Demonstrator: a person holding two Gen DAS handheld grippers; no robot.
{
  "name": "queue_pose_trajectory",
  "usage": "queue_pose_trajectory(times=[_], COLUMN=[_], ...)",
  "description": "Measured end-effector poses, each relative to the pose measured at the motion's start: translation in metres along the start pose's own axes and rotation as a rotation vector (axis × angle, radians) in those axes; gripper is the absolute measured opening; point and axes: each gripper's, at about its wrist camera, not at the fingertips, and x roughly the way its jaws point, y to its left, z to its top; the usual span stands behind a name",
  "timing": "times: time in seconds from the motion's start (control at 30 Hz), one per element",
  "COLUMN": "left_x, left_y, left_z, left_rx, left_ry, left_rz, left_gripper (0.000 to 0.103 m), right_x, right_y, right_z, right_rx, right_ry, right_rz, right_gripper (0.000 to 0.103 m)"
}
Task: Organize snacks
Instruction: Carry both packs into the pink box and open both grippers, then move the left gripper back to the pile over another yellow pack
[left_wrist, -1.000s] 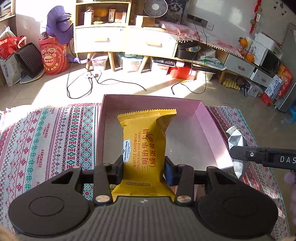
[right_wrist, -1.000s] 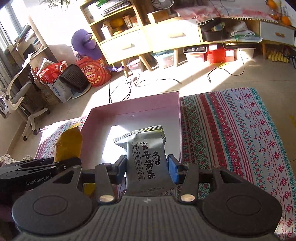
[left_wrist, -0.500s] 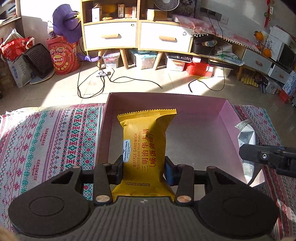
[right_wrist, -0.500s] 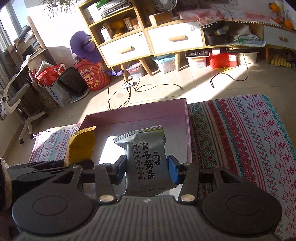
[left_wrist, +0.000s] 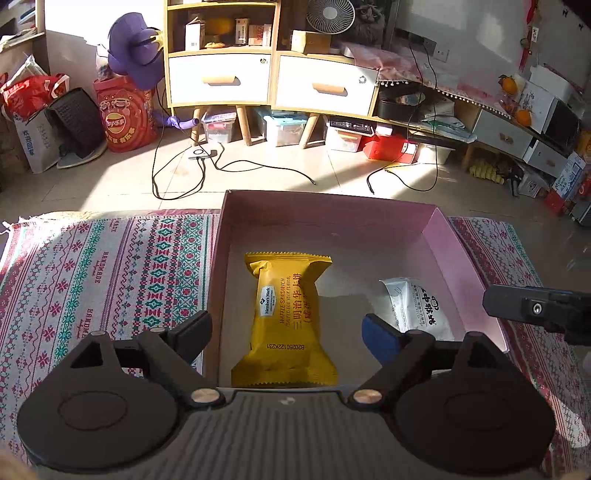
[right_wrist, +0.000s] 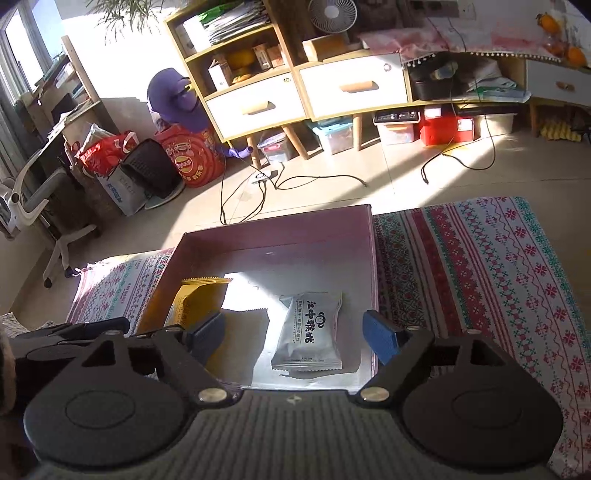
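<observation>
Yellow snack (left_wrist: 286, 317) and grey snack (right_wrist: 310, 332) are lying inside the pink box (left_wrist: 332, 210). Both the left gripper (left_wrist: 286, 332) and the right gripper (right_wrist: 293, 334) have just been opening and are holding nothing. No other snacks are showing.

Both views look forward and steeply down from close above the near edge of the pink box (left_wrist: 458, 243), which sits on a patterned cloth (left_wrist: 110, 266). The left wrist view hangs over the box's near left part, facing its far wall and the drawer cabinet (left_wrist: 273, 81) beyond it. The right wrist view sits over the box's (right_wrist: 280, 236) near right part, angled slightly leftward. They share the box interior, the cloth (right_wrist: 480, 266), the floor and the cabinet (right_wrist: 306, 96).
</observation>
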Motion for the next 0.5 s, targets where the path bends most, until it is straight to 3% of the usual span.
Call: queue_pose_trajectory(times=[0.17, 0.5], left_x=[-0.016, -0.049], left_y=[0.003, 0.017], left_z=[-0.011, -0.040], left_rx=[0.015, 0.007], left_ry=[0.017, 0.064], left_rz=[0.000, -0.007], left_gripper=[0.100, 0.103], right_x=[-0.013, -0.039], right_y=[0.004, 0.014], right_z=[-0.008, -0.030], right_rx=[-0.036, -0.093], right_ry=[0.012, 0.078], right_rz=[-0.042, -0.069], right_gripper=[0.090, 0.094])
